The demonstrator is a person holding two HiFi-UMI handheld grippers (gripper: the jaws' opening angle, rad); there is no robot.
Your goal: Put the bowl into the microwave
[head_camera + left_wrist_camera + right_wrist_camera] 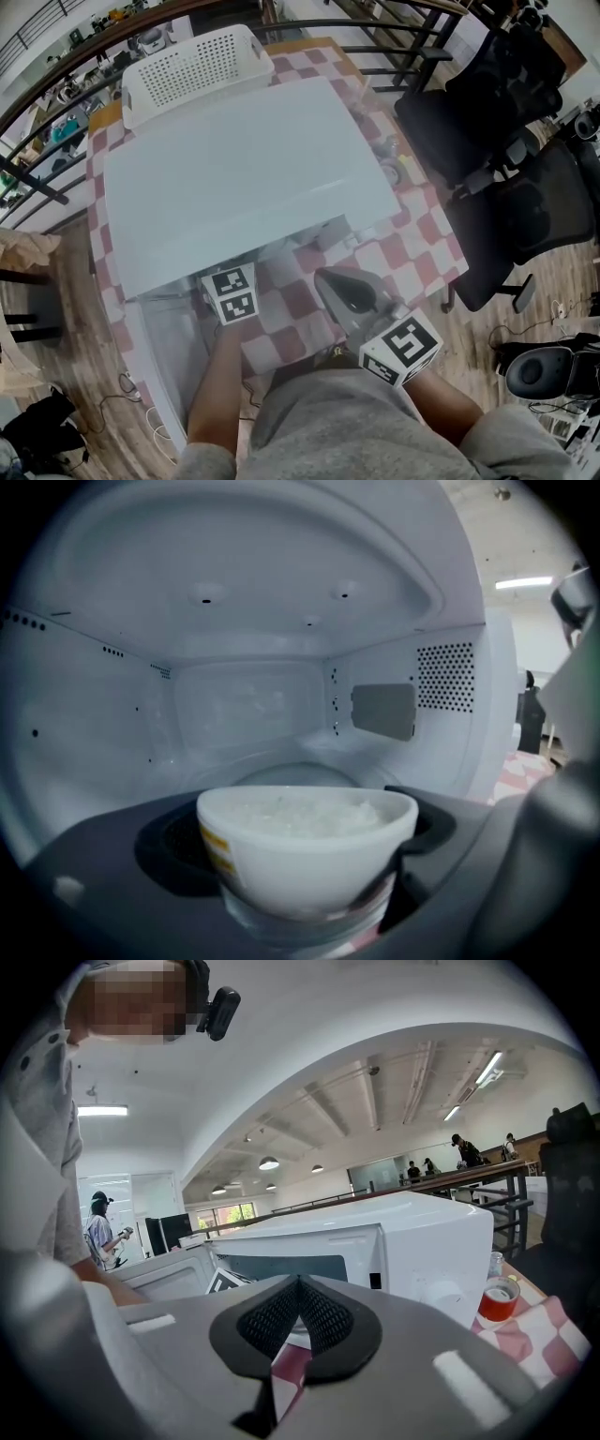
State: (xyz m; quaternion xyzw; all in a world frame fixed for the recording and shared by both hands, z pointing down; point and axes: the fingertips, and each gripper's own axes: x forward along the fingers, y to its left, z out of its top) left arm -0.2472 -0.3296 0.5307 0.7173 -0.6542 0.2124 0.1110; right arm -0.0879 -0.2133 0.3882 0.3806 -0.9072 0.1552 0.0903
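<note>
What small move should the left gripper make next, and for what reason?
Probably ease the bowl forward, deeper into the microwave. The left gripper is shut on the bowl at the open mouth, not yet over the middle of the floor, and the space inside looks empty.

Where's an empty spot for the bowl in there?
The turntable is bare between the microwave's side walls, just beyond the bowl held in the left gripper. Outside, the checkered cloth in front of the opening is free. A cup crowds the spot beside the microwave.
</note>
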